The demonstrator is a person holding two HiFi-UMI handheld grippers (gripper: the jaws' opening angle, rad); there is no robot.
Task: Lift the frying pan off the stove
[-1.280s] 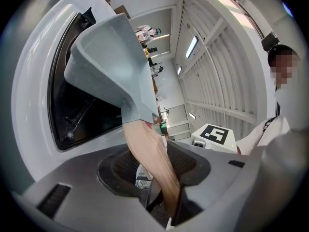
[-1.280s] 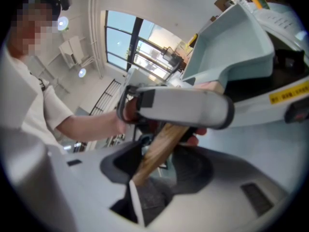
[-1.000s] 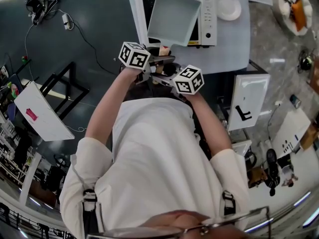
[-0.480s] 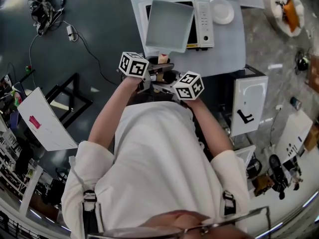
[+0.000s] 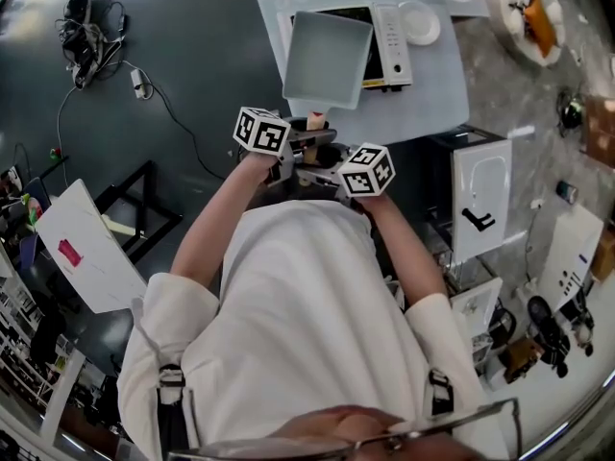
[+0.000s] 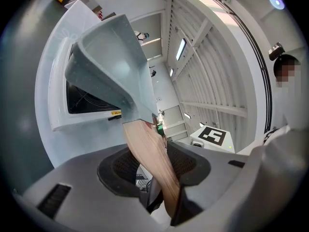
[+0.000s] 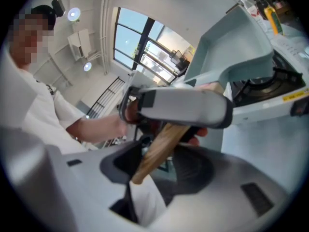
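While tilted above the stove (image 6: 58, 115), frying pan (image 6: 108, 62) with wooden handle (image 6: 149, 153) tight between jaws of left gripper (image 6: 154, 168) and right gripper (image 7: 157, 168).

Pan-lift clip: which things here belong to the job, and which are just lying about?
Job: frying pan, held clear of the stove; left gripper and right gripper on its handle.
Lying about: white dish, food plate, cables, white board.

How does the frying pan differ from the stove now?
Frying pan is grey-blue with a wooden handle; stove is white with a black top. Frying pan is tilted, held up by left gripper and right gripper; stove sits flat on the table. Both are square-cornered.
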